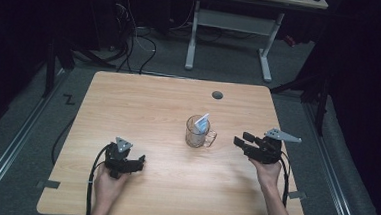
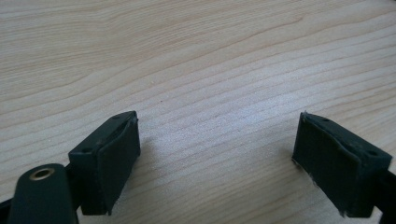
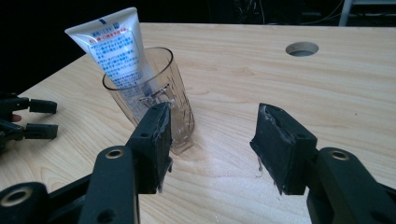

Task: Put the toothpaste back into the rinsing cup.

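Glass mug [image 1: 197, 133] at table [image 1: 128, 103] centre, tube [image 3: 112, 46] being propped slantwise inside, leaning on its rim; left gripper [image 1: 134, 165] and right gripper [image 1: 246, 141] being held wide open, empty, flanking it, apparently ready

A light wooden table [image 1: 143, 104] with a round grommet hole [image 1: 217, 94] stood on grey carpeted floor [image 1: 21, 137]. Beyond it stood a white-legged desk [image 1: 231, 22], with cables [image 1: 132, 39] tangled on the floor (the surroundings lay in deep darkness). Metal rails [image 1: 13, 142] flanked both sides.
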`<state>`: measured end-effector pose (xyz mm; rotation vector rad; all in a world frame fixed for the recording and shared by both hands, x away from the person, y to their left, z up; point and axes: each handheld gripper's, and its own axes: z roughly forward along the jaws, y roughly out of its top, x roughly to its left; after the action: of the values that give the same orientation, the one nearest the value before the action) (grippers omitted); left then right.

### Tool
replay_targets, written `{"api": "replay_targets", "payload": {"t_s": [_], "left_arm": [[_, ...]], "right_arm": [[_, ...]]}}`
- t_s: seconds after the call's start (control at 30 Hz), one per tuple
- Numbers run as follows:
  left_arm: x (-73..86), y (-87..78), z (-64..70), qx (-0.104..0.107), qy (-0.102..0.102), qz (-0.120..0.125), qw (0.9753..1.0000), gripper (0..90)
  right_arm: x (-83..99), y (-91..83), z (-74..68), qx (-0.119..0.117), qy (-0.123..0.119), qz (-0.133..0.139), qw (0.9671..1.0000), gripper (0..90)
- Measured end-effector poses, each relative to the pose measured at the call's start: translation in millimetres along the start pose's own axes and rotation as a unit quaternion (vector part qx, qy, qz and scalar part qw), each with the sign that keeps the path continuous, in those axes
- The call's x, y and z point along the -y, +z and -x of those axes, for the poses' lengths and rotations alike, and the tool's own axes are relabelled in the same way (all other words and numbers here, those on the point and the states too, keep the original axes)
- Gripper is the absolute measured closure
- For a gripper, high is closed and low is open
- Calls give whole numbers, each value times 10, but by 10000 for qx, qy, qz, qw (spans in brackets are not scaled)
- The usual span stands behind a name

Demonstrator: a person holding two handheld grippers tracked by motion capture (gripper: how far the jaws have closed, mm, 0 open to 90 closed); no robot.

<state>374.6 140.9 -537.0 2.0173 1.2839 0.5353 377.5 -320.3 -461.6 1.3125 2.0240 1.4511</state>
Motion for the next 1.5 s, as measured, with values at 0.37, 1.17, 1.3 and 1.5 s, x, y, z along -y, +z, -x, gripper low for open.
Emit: {"api": "replay_targets", "payload": {"t_s": [0.37,1.17,1.3,1.5], "left_arm": [[0,0,1,-3,-2,-1,10000,148],[-1,0,1,-4,-4,0,10000,148],[-1,1,1,-4,-5,1,10000,148],[-1,1,1,-4,-5,0,10000,148]], "right_arm": [[123,71,32,40,85,-109,9999,463],[274,343,42,383,-107,-592,9975,463],[308,414,51,469,-125,-685,9965,463],[330,458,66,573,-176,-765,9953,463]]}}
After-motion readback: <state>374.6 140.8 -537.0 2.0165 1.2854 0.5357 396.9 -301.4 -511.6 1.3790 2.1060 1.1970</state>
